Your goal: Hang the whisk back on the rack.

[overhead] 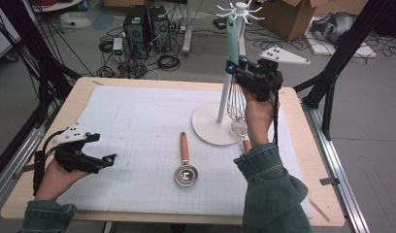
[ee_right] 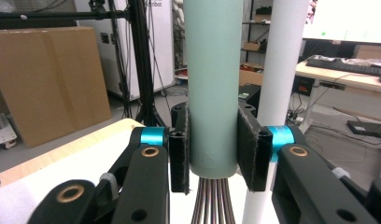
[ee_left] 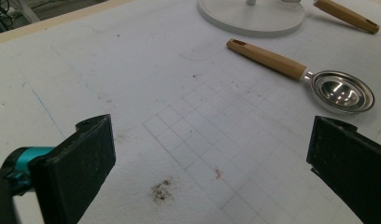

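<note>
Whisk (overhead: 233, 73) held upright at the rack (overhead: 225, 92) top; R gripper (overhead: 237, 68) jaws clamped on its mint handle (ee_right: 213, 88), just beside the pole.

Risk: loop misses a hook, or wires knock the pole and the rack tips.

L gripper (overhead: 106, 160) jaws wide, empty, over mat (overhead: 138, 121) near table's left edge. Spoon (overhead: 185, 167) mid-mat, well apart; plenty of room.

whisk (ee_right: 213, 93) handle top cut off by right gripper view's upper edge, wire loops cut at bottom, rack pole (ee_right: 277, 84) beside whisk cropped both ends, second wooden handle (overhead: 246, 145) mostly hidden behind sleeve (overhead: 271, 179)
</note>
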The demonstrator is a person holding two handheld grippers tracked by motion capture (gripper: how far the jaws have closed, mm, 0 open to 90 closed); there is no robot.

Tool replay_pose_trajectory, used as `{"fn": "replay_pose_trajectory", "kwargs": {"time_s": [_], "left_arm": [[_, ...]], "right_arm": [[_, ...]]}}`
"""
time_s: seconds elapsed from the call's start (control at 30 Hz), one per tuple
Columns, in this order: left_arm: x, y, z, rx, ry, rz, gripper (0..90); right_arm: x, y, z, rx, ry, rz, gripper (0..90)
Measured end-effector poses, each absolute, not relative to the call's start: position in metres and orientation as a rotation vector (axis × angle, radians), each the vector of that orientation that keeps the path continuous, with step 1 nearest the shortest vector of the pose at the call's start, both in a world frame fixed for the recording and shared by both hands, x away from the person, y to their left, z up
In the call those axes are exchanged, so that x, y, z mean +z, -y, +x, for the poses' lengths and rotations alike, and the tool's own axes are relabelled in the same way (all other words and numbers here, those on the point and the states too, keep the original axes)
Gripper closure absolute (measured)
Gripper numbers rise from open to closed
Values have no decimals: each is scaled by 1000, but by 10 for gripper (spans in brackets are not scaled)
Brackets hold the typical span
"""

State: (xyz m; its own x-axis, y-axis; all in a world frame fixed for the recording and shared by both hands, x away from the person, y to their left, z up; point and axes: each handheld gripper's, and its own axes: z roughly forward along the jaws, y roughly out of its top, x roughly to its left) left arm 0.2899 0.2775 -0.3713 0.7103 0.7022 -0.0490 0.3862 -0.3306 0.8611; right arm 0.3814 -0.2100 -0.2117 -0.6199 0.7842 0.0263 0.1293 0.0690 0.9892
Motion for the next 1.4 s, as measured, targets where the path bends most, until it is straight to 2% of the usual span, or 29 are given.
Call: {"fn": "replay_pose_trajectory", "kwargs": {"time_s": [0.8, 1.0, 1.27, 1.4], "left_arm": [[-371, -280, 290, 412, -839, 1954, 17], [-373, -280, 291, 405, -844, 1953, 17], [-373, -281, 291, 410, -845, 1953, 17], [-372, -281, 290, 411, -844, 1950, 17]], "right_arm": [[-216, 231, 378, 1661, -1875, 884, 619], [-219, 240, 375, 1687, -1945, 837, 688], [-210, 248, 370, 1700, -2047, 757, 866], [-201, 248, 368, 1708, -2092, 731, 893]]}}
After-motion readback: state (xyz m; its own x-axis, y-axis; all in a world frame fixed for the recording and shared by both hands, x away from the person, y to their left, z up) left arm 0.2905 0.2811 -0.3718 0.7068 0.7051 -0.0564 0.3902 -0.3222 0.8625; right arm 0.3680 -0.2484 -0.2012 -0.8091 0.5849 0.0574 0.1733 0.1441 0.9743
